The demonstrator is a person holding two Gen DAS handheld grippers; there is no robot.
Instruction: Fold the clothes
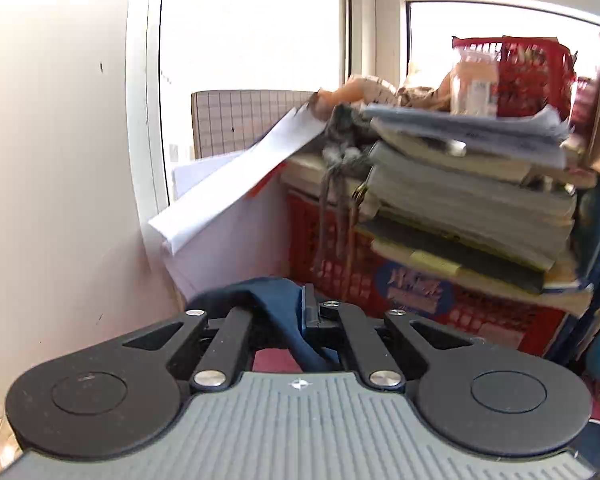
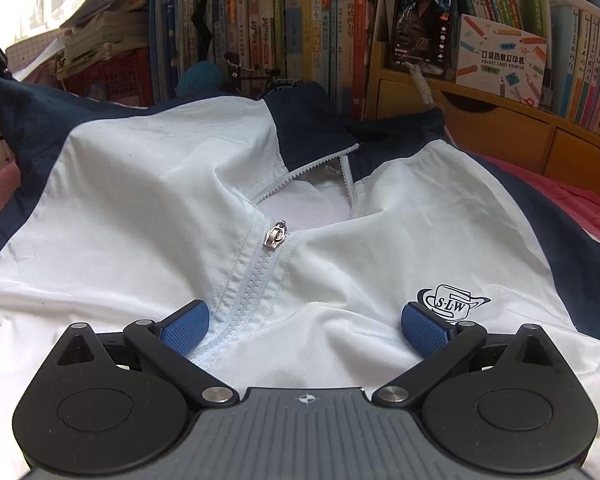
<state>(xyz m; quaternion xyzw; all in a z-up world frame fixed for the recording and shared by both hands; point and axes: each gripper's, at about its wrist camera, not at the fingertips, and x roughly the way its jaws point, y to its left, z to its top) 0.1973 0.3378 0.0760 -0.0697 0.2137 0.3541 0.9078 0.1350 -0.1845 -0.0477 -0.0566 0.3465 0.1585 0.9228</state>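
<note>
Your right gripper (image 2: 304, 326) hangs over the jacket (image 2: 148, 200), jaws wide, blue pads (image 2: 185, 326) flanking the zipper (image 2: 274, 238); whether they touch the cloth is hard to tell. The jacket lies front-up on the pink bedcover (image 2: 580, 196), collar toward 12 o'clock, logo (image 2: 452, 302) at 3 o'clock of the zip line. Your left gripper (image 1: 290, 312) is pinched on a navy fold (image 1: 276, 300), lifted. Stacked books (image 1: 472, 200) sit on a red crate (image 1: 380, 264) at 2 o'clock.

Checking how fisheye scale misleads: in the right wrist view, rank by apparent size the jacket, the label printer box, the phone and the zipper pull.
1. jacket
2. label printer box
3. phone, close to the box
4. zipper pull
</note>
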